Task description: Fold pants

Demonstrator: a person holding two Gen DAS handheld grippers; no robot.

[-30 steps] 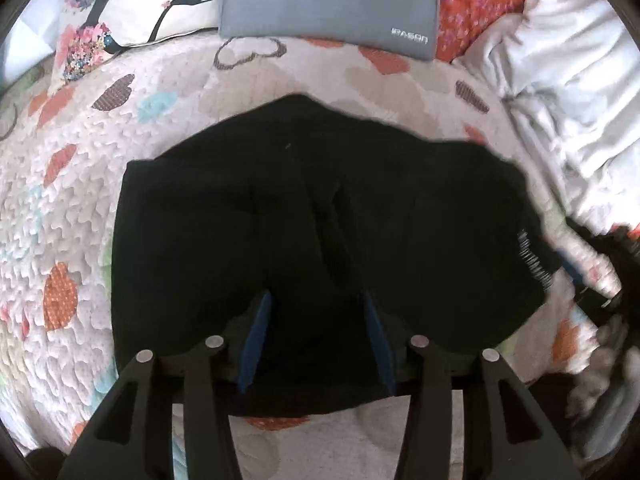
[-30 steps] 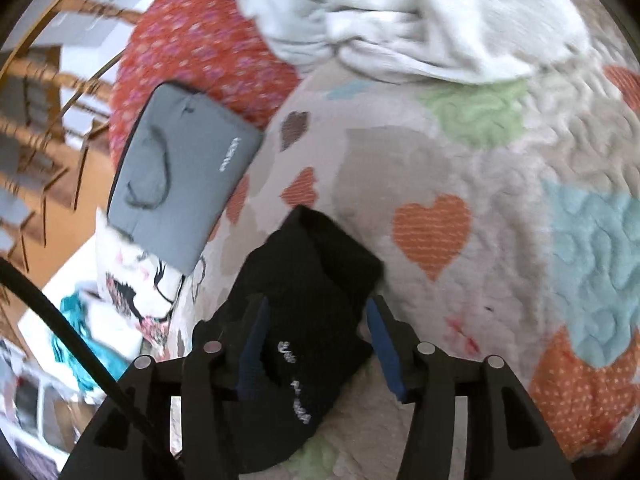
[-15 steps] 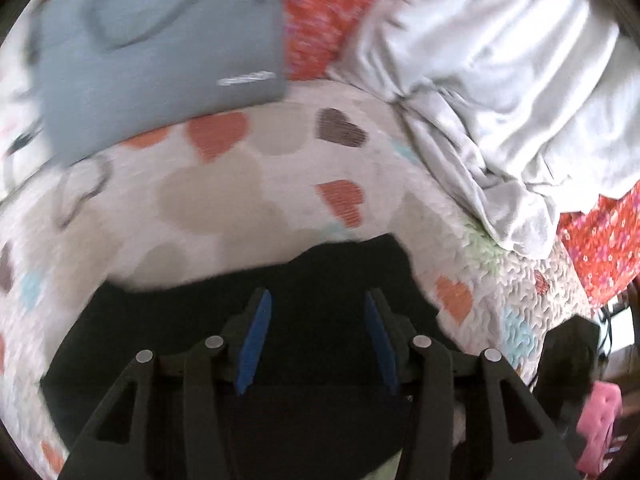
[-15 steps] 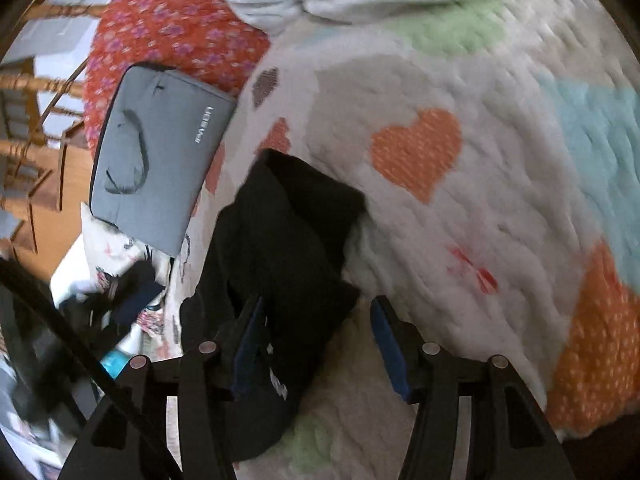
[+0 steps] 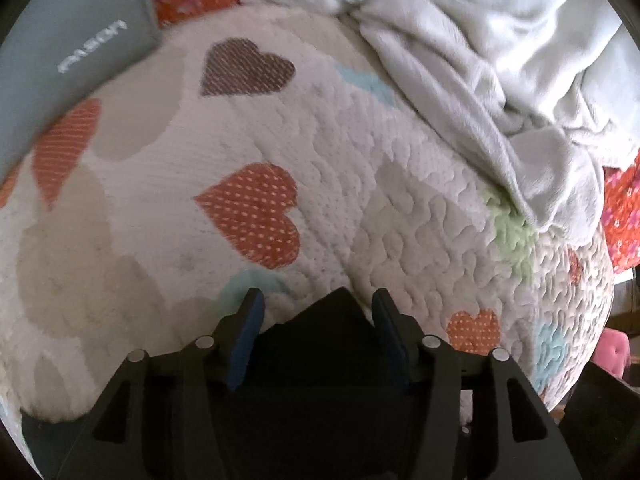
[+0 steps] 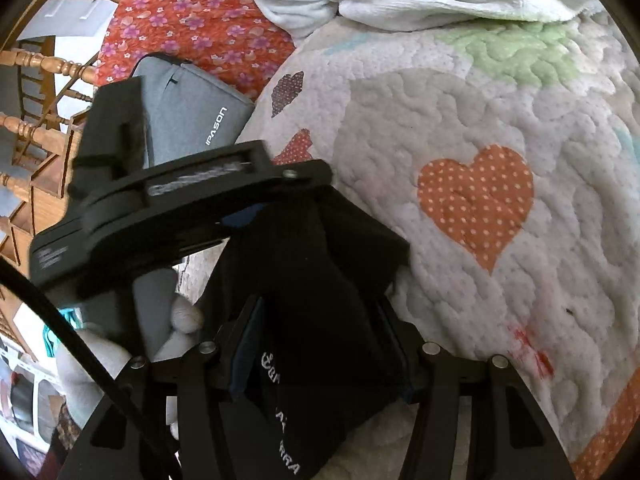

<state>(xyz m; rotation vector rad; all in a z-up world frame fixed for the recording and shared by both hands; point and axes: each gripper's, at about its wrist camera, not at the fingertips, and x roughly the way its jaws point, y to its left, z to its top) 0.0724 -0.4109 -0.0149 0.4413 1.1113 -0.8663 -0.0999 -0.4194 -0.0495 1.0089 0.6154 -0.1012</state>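
The black pants (image 6: 320, 276) lie bunched on the heart-patterned quilt (image 6: 500, 128), white lettering showing near my right gripper. My right gripper (image 6: 320, 344) has its blue-padded jaws spread, with pants fabric lying between them. My left gripper (image 5: 316, 328) also stands spread, a black corner of the pants (image 5: 332, 316) between its jaws. In the right wrist view the left gripper's body (image 6: 168, 208) sits just left of the pants, above them, held by a white-gloved hand (image 6: 92, 352).
A grey laptop sleeve (image 6: 192, 116) lies at the quilt's far left, also in the left wrist view (image 5: 68, 60). A crumpled white blanket (image 5: 500, 40) and red floral fabric (image 6: 192, 20) lie beyond. Wooden rails (image 6: 36, 128) stand at left.
The left gripper swung right and forward over the pants, so most of the pants dropped out of its view. It now appears close beside the right gripper.
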